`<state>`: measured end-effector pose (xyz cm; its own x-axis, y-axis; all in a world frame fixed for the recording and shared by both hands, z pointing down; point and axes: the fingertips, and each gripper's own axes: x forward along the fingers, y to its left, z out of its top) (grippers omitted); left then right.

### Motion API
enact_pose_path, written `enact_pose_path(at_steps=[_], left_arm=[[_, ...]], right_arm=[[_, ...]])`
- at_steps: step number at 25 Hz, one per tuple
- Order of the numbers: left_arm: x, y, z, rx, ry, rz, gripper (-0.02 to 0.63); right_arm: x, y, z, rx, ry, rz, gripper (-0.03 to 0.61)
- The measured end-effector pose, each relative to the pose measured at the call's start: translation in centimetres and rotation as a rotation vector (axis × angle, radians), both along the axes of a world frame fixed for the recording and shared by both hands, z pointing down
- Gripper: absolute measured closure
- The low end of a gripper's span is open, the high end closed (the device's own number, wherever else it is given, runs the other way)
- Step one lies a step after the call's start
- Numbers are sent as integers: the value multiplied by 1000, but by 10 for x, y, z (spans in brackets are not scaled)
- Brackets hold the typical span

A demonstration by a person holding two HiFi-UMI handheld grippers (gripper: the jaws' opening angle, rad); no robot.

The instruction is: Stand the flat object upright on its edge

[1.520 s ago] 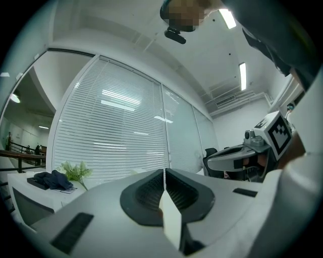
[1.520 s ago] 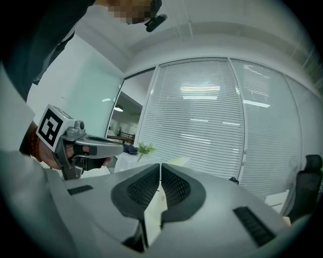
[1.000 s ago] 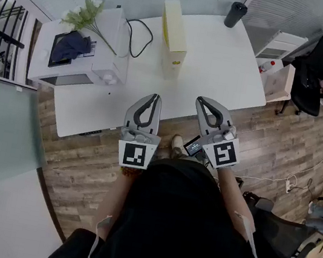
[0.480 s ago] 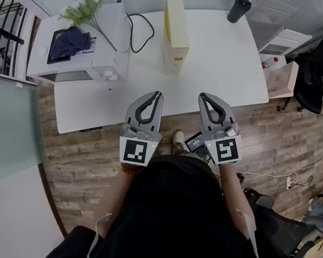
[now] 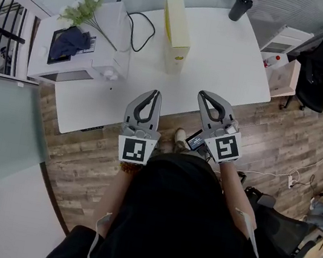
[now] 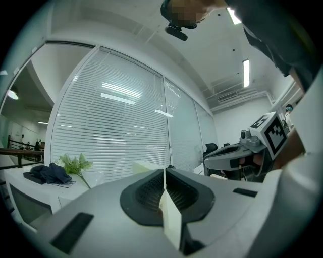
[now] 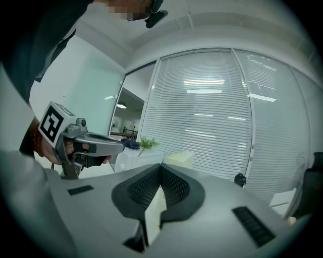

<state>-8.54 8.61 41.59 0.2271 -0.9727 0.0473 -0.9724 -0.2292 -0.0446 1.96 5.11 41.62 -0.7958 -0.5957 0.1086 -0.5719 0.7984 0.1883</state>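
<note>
The flat object is a pale yellow box [image 5: 176,33], upright on a long edge at the back middle of the white table [image 5: 222,62]. It also peeks over the jaws in the left gripper view [image 6: 144,166] and the right gripper view [image 7: 180,159]. My left gripper [image 5: 154,95] hangs over the table's front edge, shut and empty, well short of the box. My right gripper [image 5: 204,95] is beside it, also shut with nothing in it. In each gripper view the jaws meet in a closed line, left gripper [image 6: 164,170] and right gripper [image 7: 161,165].
A white appliance [image 5: 76,50] carrying a dark cloth and a green plant [image 5: 86,11] fills the table's left end, with a black cable [image 5: 142,33] beside it. A black tumbler [image 5: 239,8] stands at the back right corner. A side cabinet [image 5: 281,53] and a dark chair [image 5: 318,72] are to the right.
Both grippers stay shut and hold almost the same place by the table's front edge. The head view has shifted slightly; the box has not moved.
</note>
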Motion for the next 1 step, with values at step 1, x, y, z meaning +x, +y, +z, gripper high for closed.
enact_pose_path(at_steps=[1], left_arm=[[0,-1,1,-5,1,0,597]], right_arm=[[0,-1,0,-1,0,-1,572]])
